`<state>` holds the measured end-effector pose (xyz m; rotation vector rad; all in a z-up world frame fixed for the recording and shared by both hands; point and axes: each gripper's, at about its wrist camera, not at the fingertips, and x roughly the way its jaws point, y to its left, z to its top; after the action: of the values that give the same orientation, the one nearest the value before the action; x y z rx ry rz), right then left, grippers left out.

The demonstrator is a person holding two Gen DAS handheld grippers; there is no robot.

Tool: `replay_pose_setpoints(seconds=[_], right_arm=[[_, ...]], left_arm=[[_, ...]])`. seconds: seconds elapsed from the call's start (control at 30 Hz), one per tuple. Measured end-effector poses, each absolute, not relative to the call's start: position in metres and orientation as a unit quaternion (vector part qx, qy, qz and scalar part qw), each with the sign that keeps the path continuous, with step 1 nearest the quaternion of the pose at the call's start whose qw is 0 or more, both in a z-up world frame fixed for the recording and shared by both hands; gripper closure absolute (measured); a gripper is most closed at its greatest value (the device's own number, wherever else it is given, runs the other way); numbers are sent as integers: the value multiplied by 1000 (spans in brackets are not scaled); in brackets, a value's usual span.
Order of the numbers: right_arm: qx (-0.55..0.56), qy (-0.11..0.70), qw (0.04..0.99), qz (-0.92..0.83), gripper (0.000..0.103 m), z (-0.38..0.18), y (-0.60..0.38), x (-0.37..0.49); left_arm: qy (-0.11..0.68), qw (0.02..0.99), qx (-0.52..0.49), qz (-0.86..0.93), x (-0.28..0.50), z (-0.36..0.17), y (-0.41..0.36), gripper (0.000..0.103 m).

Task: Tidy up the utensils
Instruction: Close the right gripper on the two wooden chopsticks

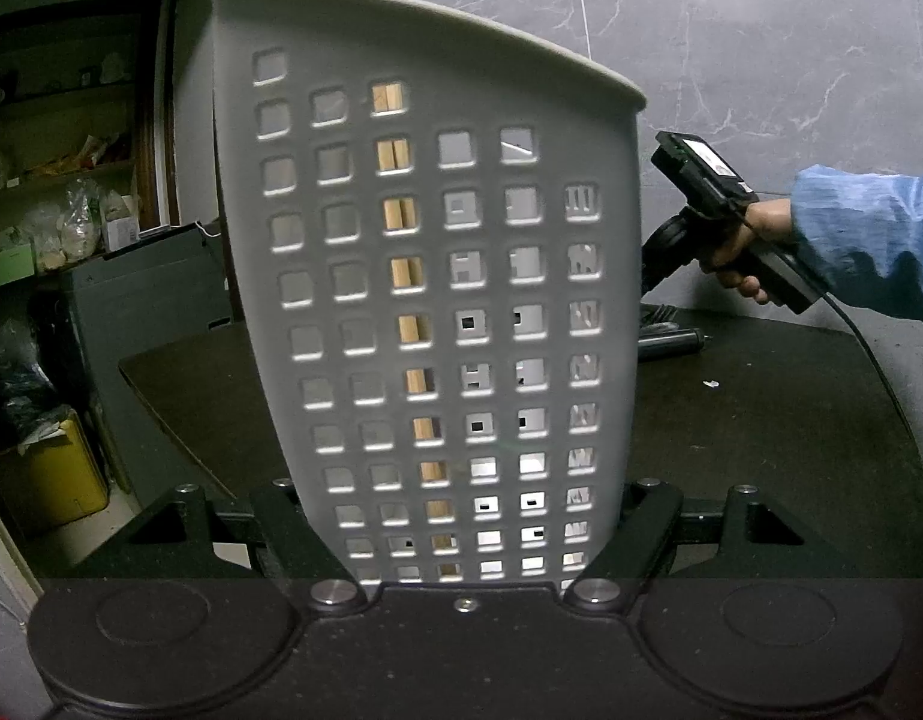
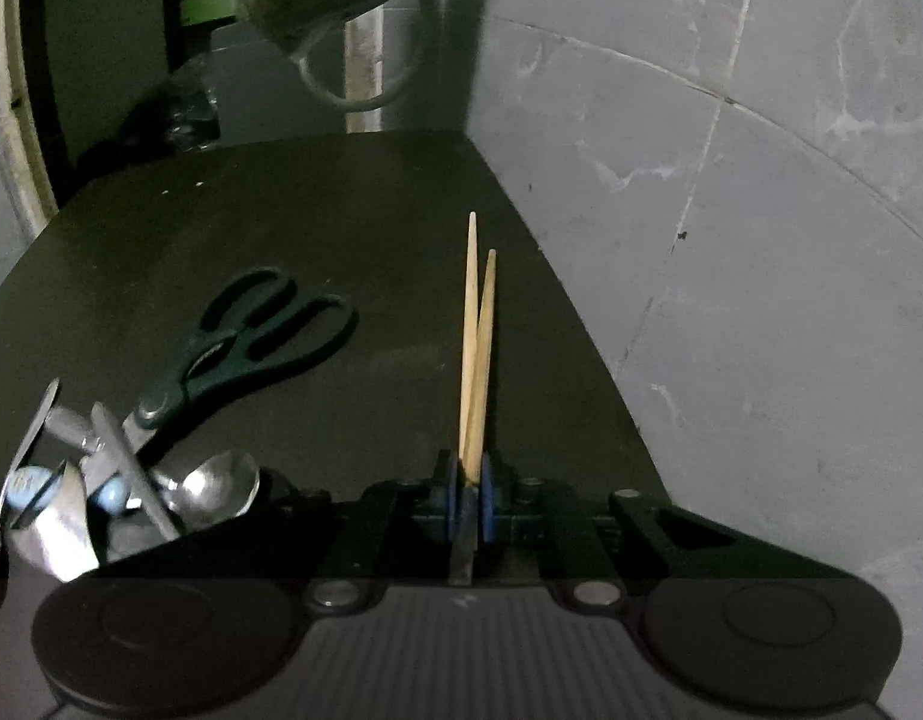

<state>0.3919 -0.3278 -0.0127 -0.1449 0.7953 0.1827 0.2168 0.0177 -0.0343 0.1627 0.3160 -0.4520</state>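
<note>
Chopsticks (image 2: 476, 354) stick forward from between the right gripper (image 2: 470, 495) fingers, clamped; left gripper (image 1: 461, 540) fingers clasp the utensil holder (image 1: 437, 276).

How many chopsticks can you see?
4, in two pairs. One pair of chopsticks is pinched in the right gripper over the black table. Another wooden pair shows through the holes of the white holder. More may be hidden inside.

home pantry corner: cluttered shelves (image 1: 59, 192), tiled wall (image 1: 761, 30).

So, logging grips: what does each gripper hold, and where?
Left gripper clamps the holder at its base; right gripper pinches the chopsticks at one end.
</note>
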Motion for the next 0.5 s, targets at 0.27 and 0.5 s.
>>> replay_pose_setpoints(seconds=[0.27, 0.5], right_arm=[[-2, 389, 914, 114, 94, -11, -341, 400], [16, 374, 921, 106, 94, -7, -348, 416]], left_arm=[[157, 959, 82, -222, 218, -34, 17, 26], [159, 959, 83, -221, 218, -34, 15, 26]])
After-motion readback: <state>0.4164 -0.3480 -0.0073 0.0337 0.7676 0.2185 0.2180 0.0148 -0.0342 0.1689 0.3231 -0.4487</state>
